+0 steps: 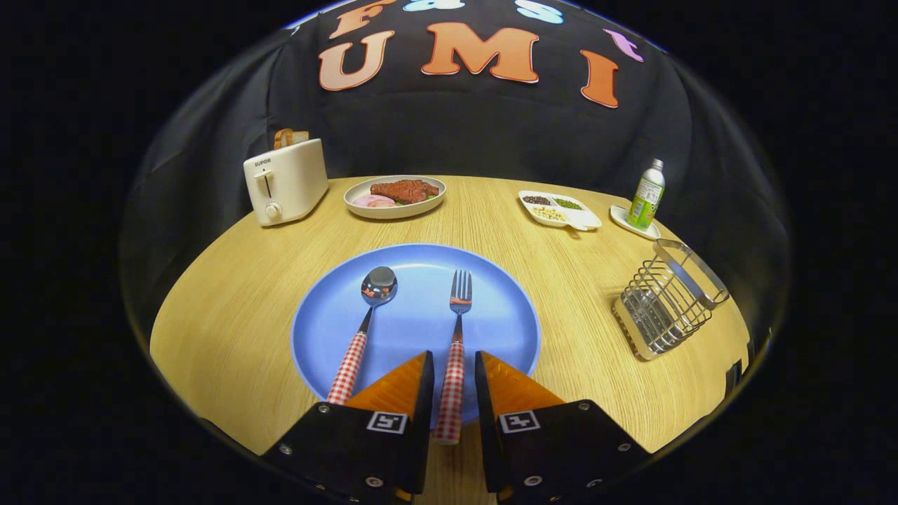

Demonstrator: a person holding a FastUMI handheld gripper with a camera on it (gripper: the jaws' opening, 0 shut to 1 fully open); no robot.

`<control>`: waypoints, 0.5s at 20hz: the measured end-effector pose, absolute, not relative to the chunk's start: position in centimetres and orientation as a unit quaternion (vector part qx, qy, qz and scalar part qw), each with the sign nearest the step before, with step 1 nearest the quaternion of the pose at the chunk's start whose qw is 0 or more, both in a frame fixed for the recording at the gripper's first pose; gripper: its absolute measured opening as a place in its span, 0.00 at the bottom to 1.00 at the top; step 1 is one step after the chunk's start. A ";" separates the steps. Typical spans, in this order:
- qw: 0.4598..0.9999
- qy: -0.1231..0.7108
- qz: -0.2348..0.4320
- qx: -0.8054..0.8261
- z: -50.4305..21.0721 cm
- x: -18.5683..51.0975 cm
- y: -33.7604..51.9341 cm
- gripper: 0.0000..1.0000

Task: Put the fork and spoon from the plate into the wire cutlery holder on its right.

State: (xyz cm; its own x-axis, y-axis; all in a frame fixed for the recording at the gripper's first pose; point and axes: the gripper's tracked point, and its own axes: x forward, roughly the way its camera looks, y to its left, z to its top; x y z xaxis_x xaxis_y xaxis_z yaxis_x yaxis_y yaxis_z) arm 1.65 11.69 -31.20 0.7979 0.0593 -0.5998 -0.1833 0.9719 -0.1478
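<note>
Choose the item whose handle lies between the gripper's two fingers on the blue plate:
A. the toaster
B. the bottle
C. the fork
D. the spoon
C: the fork has its checked handle running between the gripper fingers, which flank it with small gaps; the spoon lies beside them.

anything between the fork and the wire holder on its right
Nothing visible. The fork lies on the plate, its handle between the open jaws of the gripper. Only bare table separates it from the holder.
</note>
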 end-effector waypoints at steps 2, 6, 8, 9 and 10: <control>0.942 0.315 0.060 -0.101 -31.4 1.7 11.5 0.25; 0.942 0.317 0.052 -0.098 -31.3 2.1 11.4 0.12; 0.943 0.316 0.054 -0.096 -31.0 2.2 11.5 0.07; 0.944 0.313 0.057 -0.090 -30.6 2.3 11.6 0.06; 0.945 0.310 0.062 -0.085 -29.9 2.4 11.8 0.06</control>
State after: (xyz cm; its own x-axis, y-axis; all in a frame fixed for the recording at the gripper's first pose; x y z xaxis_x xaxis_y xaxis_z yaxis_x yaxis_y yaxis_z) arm 2.37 11.84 -29.92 0.8004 0.0644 -0.5960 -0.1699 0.9778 -0.1225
